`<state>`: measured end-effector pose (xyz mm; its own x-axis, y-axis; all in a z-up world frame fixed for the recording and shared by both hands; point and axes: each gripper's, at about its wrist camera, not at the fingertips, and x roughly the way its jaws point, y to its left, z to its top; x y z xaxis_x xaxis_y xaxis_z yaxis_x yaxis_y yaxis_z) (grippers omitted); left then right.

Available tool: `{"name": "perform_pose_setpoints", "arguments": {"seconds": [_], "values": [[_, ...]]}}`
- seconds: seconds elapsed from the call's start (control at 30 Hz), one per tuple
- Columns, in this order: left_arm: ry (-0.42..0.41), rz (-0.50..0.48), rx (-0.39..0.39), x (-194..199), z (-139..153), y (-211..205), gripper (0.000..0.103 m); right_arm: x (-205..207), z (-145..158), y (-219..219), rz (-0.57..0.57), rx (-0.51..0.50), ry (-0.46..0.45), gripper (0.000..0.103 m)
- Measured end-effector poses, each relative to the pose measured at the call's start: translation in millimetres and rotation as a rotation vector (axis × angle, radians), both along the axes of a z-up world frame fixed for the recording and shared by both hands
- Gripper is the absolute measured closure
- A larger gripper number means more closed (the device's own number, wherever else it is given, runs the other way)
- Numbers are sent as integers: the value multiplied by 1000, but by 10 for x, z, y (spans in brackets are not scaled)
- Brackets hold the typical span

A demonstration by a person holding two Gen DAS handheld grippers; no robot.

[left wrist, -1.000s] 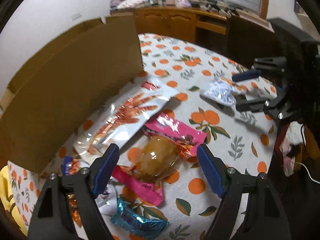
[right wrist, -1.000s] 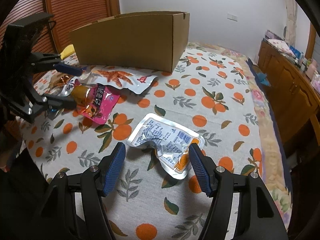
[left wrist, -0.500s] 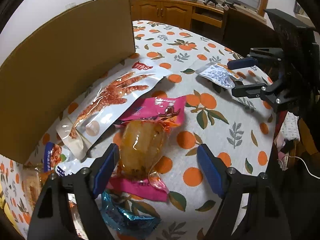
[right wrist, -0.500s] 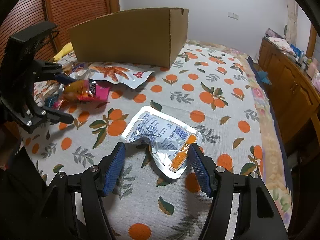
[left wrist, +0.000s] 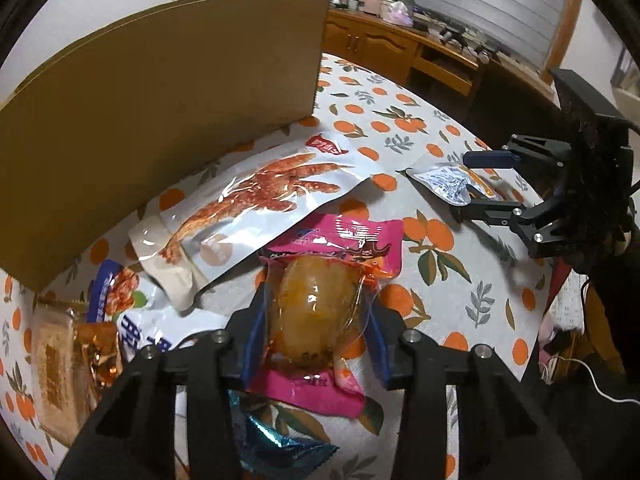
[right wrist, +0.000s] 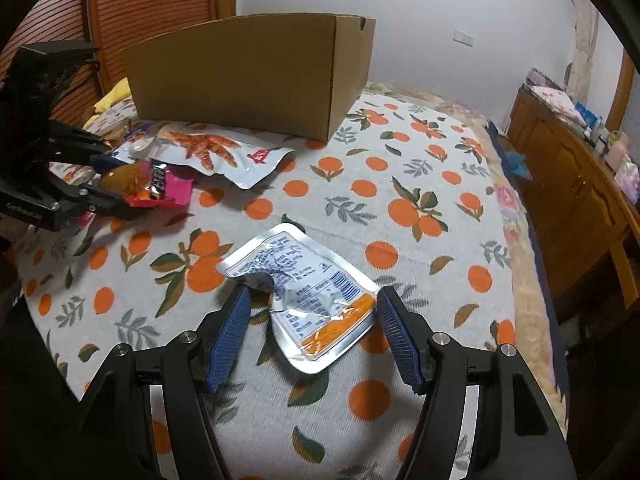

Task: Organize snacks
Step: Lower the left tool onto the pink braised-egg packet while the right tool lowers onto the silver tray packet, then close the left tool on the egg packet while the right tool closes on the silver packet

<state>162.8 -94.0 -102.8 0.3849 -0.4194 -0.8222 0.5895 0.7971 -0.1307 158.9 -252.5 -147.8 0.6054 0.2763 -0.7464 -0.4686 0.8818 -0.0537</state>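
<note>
A clear packet with an amber snack (left wrist: 316, 312) lies on a pink packet (left wrist: 360, 236). My left gripper (left wrist: 316, 320) is closing on the amber snack, and its blue pads touch the wrapper on both sides. The right wrist view shows that gripper (right wrist: 108, 180) at the far left, with the amber snack (right wrist: 124, 176) in it. My right gripper (right wrist: 312, 320) is open just above the cloth. A crumpled silver pouch (right wrist: 296, 280) lies between its fingers, untouched. A cardboard box (left wrist: 160, 120) stands behind the snacks.
A large white pouch printed with chicken feet (left wrist: 260, 200) leans at the box's foot. A blue-and-white bag (left wrist: 132, 320), an orange-wrapped biscuit (left wrist: 56, 360) and a blue foil packet (left wrist: 280, 448) lie near me. A wooden cabinet (right wrist: 580, 184) stands beyond the table's right edge.
The left jaws have drawn in from wide open onto the amber snack, and the left view has rolled a little. The right gripper has stayed open over the silver pouch.
</note>
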Motion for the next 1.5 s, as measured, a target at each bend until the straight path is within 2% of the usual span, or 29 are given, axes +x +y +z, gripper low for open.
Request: {"name": "perform_pose_setpoints", "arguments": {"seconds": [0.3, 0.43, 0.5, 0.57, 0.7, 0.83, 1.5], "values": [[-3, 26, -24, -41, -8, 23, 62, 194, 1, 118, 8, -46, 11, 36], [-9, 31, -30, -61, -5, 8, 62, 309, -13, 103, 5, 5, 59, 36], [-15, 32, -33, -73, -2, 6, 62, 341, -13, 79, 2, 23, 75, 37], [-23, 35, -41, -93, 4, 12, 62, 330, -3, 78, -2, 24, 79, 43], [-31, 57, -55, -108, 13, 37, 62, 294, 10, 70, 2, 19, 92, 46], [-42, 69, -51, -131, 27, 41, 62, 232, 16, 77, 4, 23, 86, 50], [-96, 46, -70, -304, 259, -57, 63, 75, 213, 134, 20, 125, 26, 50]]}}
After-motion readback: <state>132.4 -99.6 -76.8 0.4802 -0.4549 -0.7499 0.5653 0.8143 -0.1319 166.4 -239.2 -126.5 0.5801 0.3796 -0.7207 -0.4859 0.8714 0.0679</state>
